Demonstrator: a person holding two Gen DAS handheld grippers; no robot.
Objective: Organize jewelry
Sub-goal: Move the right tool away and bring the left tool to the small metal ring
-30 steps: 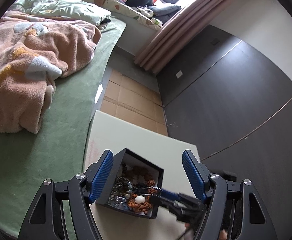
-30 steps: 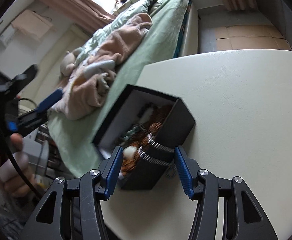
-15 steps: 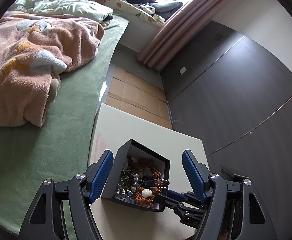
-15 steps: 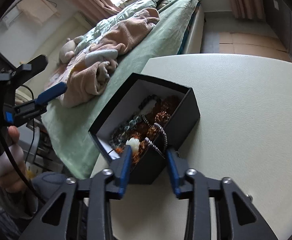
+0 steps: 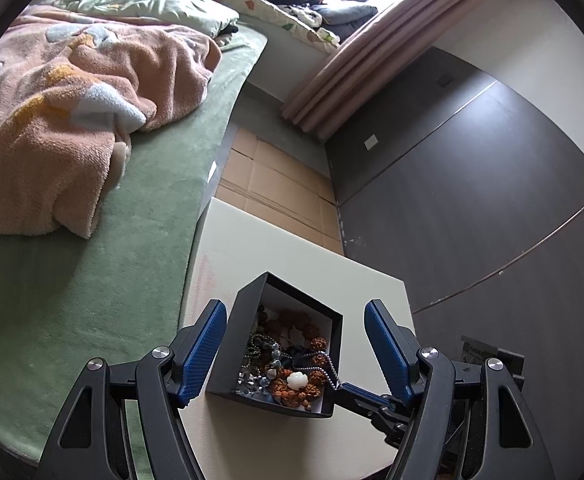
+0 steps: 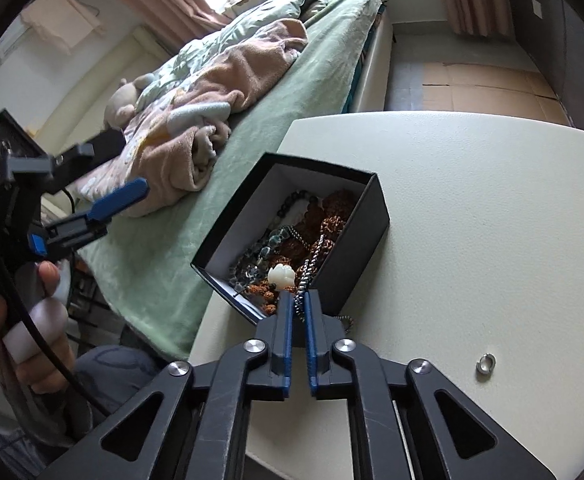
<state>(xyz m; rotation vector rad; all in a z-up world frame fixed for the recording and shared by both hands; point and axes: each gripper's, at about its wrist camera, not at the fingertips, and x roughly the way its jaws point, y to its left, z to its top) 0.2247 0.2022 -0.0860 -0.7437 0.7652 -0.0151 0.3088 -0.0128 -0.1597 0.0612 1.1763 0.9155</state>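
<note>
- Right gripper [image 6: 296, 300] pads clamp a silver chain [image 6: 309, 264] at the black box's [image 6: 355, 248] near rim.
- Left gripper [image 5: 293, 344] jaws apart, straddling the box with gaps either side.
- Bare table [image 6: 491, 216] lies rightward.

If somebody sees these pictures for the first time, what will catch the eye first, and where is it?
First, the black box near the table's left edge, heaped with beads and chains. At its near wall the right gripper has its jaws shut on a silver chain that hangs over the rim. Behind lies a pink blanket on the green bed, and a small ring sits alone on the table at right.
</note>
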